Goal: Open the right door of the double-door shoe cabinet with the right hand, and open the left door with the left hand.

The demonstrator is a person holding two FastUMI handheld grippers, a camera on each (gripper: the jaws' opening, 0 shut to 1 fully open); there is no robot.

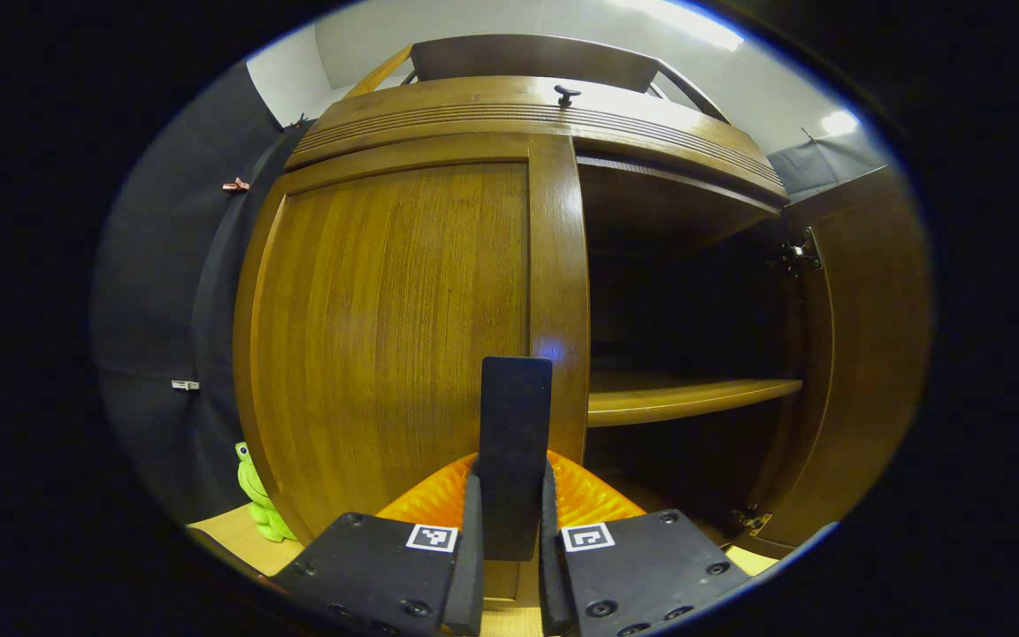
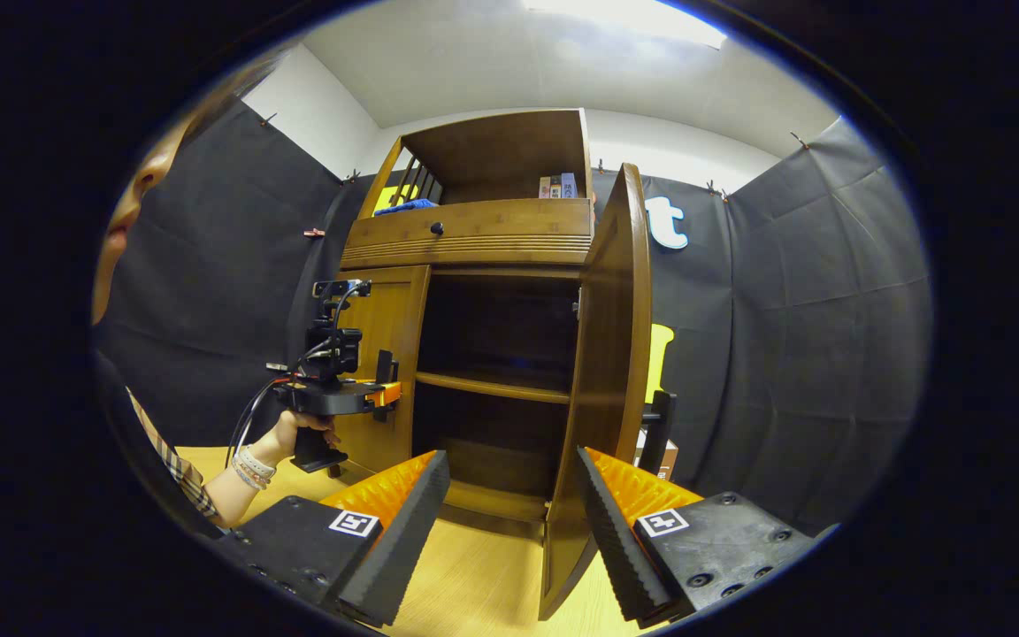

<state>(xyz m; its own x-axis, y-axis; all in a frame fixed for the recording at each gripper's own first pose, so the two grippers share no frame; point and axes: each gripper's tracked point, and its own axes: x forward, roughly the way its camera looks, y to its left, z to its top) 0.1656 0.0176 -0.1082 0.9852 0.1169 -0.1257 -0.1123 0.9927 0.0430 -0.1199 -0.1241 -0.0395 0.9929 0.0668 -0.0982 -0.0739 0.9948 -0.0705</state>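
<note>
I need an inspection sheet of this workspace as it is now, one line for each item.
Surface: light wood board under the cabinet.
Job's things: left door closed; right door open; shelf inside.
Clutter: green toy beside the cabinet; box behind right door.
Grippers: left gripper shut on handle; right gripper open.
Cables: cable hangs from left gripper.
Surroundings: black cloth walls.

The left gripper view looks straight ahead, close against the closed left door [image 1: 403, 327]. The right gripper view faces the shoe cabinet [image 2: 483, 239] from farther back. Both share its open interior shelf [image 1: 686, 398].
</note>
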